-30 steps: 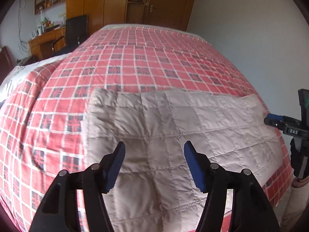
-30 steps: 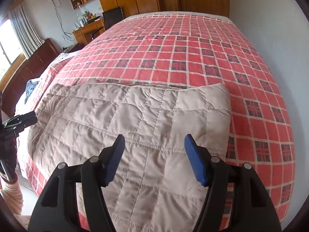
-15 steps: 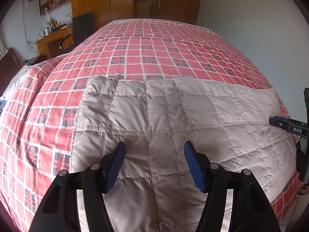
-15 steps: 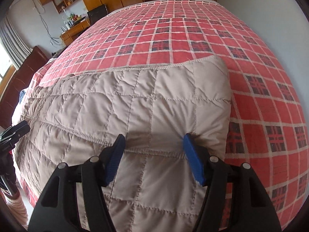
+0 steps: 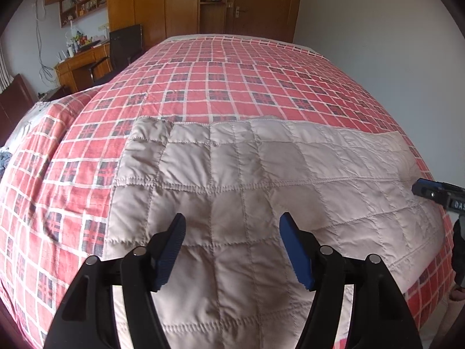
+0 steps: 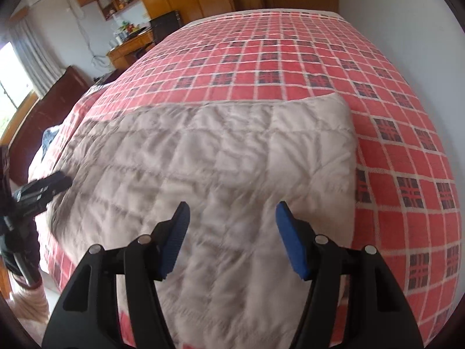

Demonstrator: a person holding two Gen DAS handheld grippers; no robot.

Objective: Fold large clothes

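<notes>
Both of your grippers are spread wide with nothing between the blue pads. Left gripper (image 5: 232, 247) hovers over the near part of the beige quilted garment (image 5: 261, 192); I can't tell if the pads touch the fabric. Right gripper (image 6: 231, 237) sits over the same garment (image 6: 221, 174) near its right side, and that view is motion-blurred, so contact is unclear there too. The garment lies flat across the near end of the bed (image 5: 232, 81), on the red plaid bedspread (image 6: 290, 58), with its far edge running roughly straight from 9 to 3 o'clock and its near edge draped over the bed's edge toward you. In the left wrist view its left corner sits at about 10 o'clock from the gripper, and your right gripper's tip pokes in at 3 o'clock (image 5: 436, 193), at the garment's right edge. In the right wrist view the left gripper shows at 9 o'clock (image 6: 40, 190), at the garment's left edge. Wooden wardrobe (image 5: 180, 3) and a desk (image 5: 81, 64) stand beyond the bed at 11–12 o'clock.
</notes>
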